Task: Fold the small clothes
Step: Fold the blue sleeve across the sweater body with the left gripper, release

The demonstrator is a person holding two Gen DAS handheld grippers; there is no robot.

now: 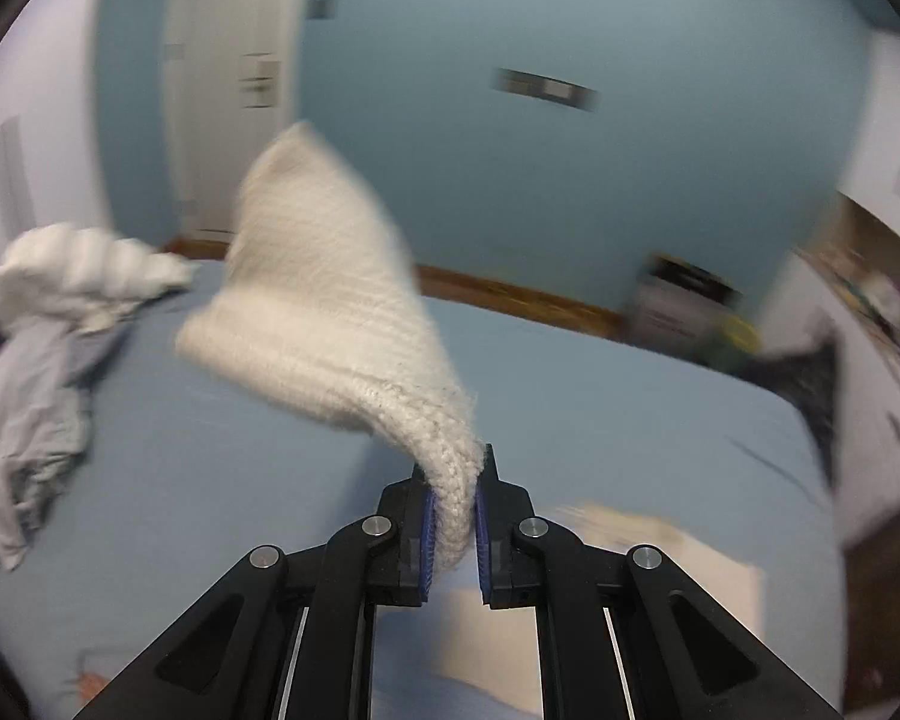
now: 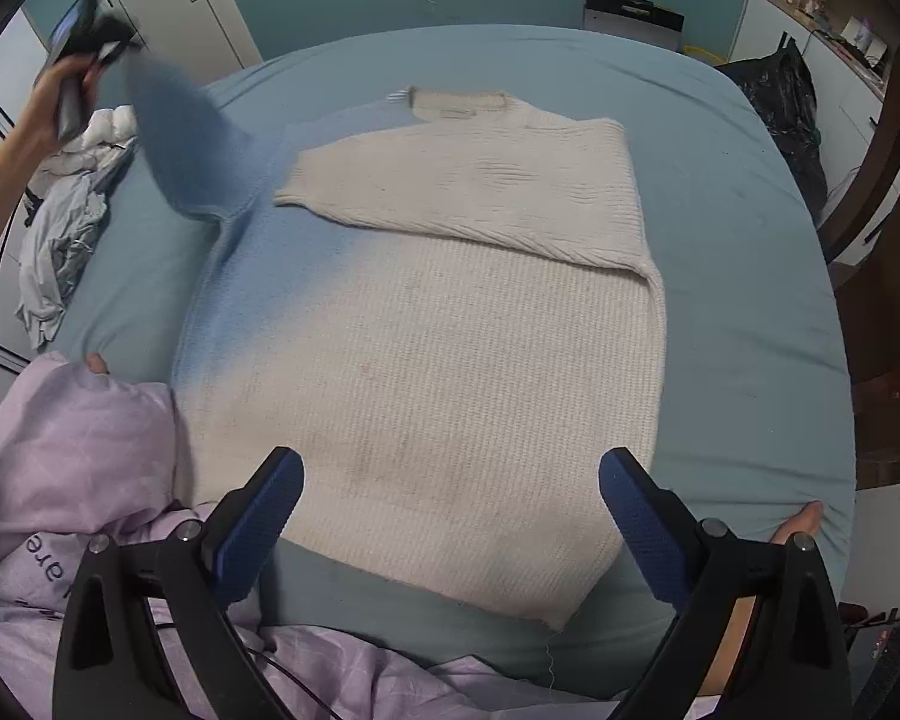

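A cream knit sweater [image 2: 438, 360] lies flat on the blue bed [image 2: 750, 300], front side down or up I cannot tell. One sleeve [image 2: 468, 180] is folded across its chest. The other sleeve [image 1: 318, 300] is lifted off the bed, and my left gripper [image 1: 453, 468] is shut on its cuff end. In the right wrist view that raised sleeve [image 2: 174, 138] is a blurred bluish shape, with the left gripper [image 2: 90, 42] in a hand at the upper left. My right gripper [image 2: 450, 480] hangs open above the sweater's hem with nothing between its fingers.
A pile of white and grey clothes [image 2: 66, 228] sits at the bed's left side, also in the left wrist view [image 1: 42, 360]. Lilac fabric [image 2: 72, 450] covers the near left corner. A black bag [image 2: 792, 108] and a wooden chair [image 2: 870, 180] stand to the right of the bed.
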